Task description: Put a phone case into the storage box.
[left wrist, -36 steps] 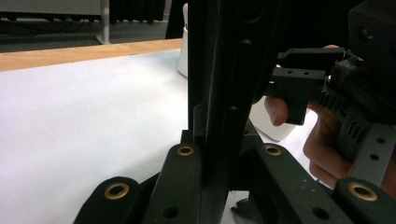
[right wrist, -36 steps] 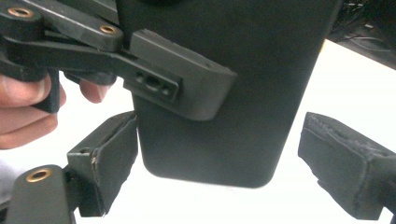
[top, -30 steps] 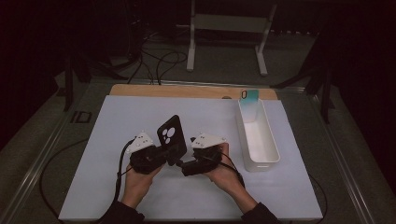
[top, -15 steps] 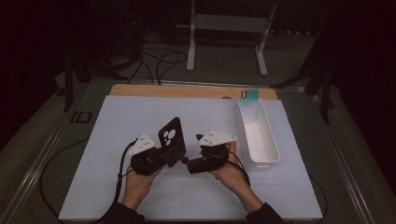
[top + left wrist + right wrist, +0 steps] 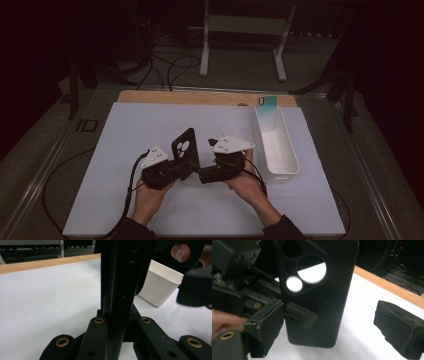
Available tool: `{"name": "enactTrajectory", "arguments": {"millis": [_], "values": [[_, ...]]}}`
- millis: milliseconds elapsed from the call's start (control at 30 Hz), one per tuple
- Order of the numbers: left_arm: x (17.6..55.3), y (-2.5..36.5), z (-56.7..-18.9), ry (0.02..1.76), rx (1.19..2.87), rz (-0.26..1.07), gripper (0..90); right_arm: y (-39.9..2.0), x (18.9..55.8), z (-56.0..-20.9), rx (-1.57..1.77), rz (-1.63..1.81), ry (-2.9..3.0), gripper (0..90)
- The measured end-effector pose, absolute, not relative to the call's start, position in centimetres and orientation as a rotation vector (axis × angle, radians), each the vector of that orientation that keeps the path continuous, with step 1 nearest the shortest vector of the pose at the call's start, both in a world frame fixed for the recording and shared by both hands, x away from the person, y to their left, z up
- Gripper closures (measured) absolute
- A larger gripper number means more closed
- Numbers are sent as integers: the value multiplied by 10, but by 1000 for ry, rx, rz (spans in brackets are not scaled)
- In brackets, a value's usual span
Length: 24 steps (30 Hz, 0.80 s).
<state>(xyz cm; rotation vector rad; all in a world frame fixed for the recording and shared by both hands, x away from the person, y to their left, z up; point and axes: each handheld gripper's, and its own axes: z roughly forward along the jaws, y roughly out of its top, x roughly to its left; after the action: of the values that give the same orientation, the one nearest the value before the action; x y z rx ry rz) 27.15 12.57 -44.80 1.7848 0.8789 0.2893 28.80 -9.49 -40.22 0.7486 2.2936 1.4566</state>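
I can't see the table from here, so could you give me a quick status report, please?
Left gripper shut on black phone case, held upright. Right gripper open, jaws either side of the case, not clamping. White bin off to the right, nothing in the way.

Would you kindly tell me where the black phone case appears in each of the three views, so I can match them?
High view: the black phone case stands tilted at centre, clamped by the left hand-held gripper.
Left gripper view: seen edge-on, a dark upright slab rising between the jaws.
Right gripper view: upper centre, camera holes facing the lens.
Shared landmark: the wooden strip along the table's far edge.
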Motion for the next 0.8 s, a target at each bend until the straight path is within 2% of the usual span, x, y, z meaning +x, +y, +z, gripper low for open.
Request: {"name": "enactTrajectory", "arguments": {"millis": [800], "values": [[268, 120, -450, 871, 1787, 287, 852, -73, 294, -385, 789, 1546, 2251, 83]]}}
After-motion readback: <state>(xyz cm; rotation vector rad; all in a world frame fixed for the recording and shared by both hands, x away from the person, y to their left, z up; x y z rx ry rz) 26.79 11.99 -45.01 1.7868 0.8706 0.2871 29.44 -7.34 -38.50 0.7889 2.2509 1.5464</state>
